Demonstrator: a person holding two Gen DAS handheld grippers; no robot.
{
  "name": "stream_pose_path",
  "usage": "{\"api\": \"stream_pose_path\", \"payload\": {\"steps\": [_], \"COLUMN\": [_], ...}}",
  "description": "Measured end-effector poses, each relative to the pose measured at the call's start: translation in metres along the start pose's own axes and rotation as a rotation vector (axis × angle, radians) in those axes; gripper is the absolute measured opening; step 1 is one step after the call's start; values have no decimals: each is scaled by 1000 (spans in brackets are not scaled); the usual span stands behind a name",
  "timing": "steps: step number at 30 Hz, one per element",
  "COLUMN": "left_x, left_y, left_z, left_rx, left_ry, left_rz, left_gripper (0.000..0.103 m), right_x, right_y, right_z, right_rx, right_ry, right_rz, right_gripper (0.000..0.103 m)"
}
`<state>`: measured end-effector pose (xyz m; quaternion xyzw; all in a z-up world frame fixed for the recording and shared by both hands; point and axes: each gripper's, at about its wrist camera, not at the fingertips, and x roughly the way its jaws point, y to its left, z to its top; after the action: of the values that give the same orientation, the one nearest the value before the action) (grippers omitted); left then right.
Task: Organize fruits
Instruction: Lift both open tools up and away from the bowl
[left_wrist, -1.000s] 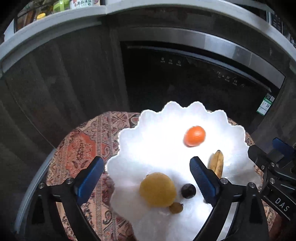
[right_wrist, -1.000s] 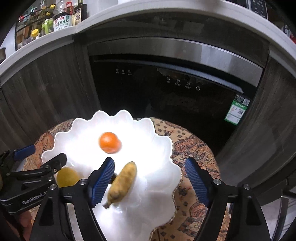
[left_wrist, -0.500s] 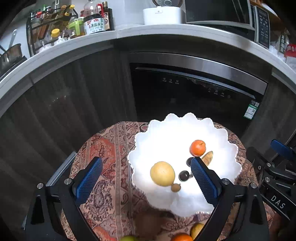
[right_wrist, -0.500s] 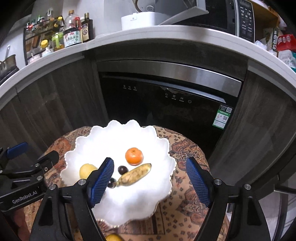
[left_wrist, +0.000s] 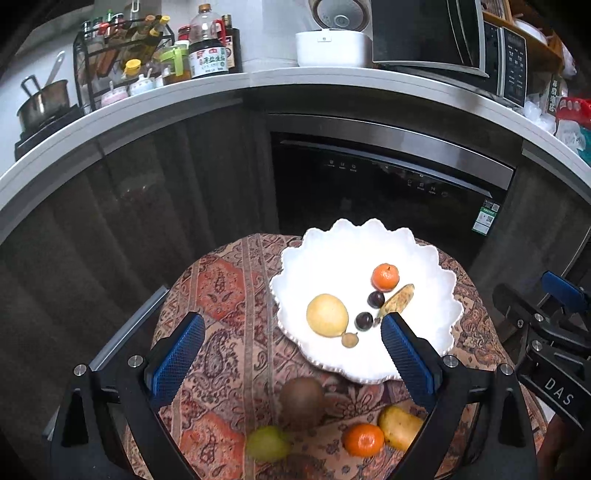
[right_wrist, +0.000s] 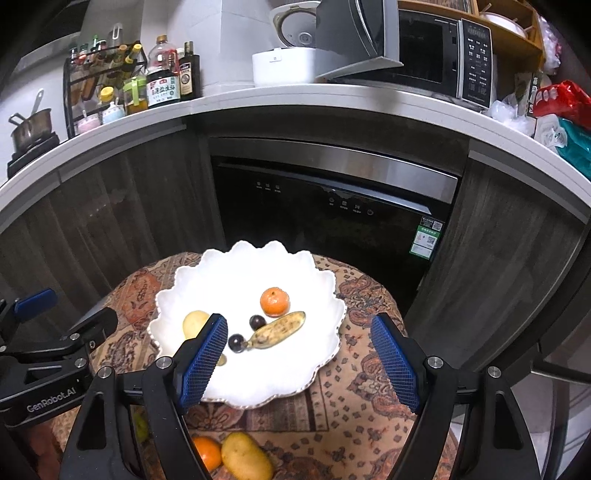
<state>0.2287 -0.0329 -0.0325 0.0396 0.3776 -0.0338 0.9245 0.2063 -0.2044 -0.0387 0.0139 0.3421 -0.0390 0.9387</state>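
Six fruits sit on the white plate (left_wrist: 424, 258), four on the cloth (left_wrist: 229, 295); both tools (left_wrist: 291, 354) (right_wrist: 299, 354) gape empty.

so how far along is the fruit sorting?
Partway. On the white plate: tangerine, banana, two plums, yellow fruit. Left gripper and right gripper are open and empty. Left on the cloth: kiwi, green fruit, orange, pear.

A pale countertop (left_wrist: 258, 79) curves above dark wood-grain cabinets (left_wrist: 147, 206) and a black built-in dishwasher (right_wrist: 332, 218) — bearing a microwave (right_wrist: 424, 51), rice cooker (left_wrist: 332, 44) and condiment rack (left_wrist: 122, 55).
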Motion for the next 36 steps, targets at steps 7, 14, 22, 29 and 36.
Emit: {"api": "stream_pose_path", "payload": {"steps": [7, 14, 22, 29, 36], "left_x": [-15, -21, -18, -11, -2], "left_y": [12, 16, 12, 9, 7], "left_z": [-17, -31, -47, -64, -83], "left_rx": [-8, -10, -8, 2, 9], "left_ry": [5, 12, 31, 61, 87], "left_rz": [16, 23, 28, 27, 36], "left_gripper": [97, 97, 97, 97, 97], "right_x": [-14, -21, -19, -14, -6], "right_y": [15, 21, 19, 18, 21], "right_z": [-13, -26, -41, -57, -75], "right_rx": [-16, -31, -41, -53, -72], "right_ry": [-4, 6, 27, 55, 90], "right_rz": [15, 25, 18, 14, 14], "right_gripper": [80, 80, 80, 80, 80]}}
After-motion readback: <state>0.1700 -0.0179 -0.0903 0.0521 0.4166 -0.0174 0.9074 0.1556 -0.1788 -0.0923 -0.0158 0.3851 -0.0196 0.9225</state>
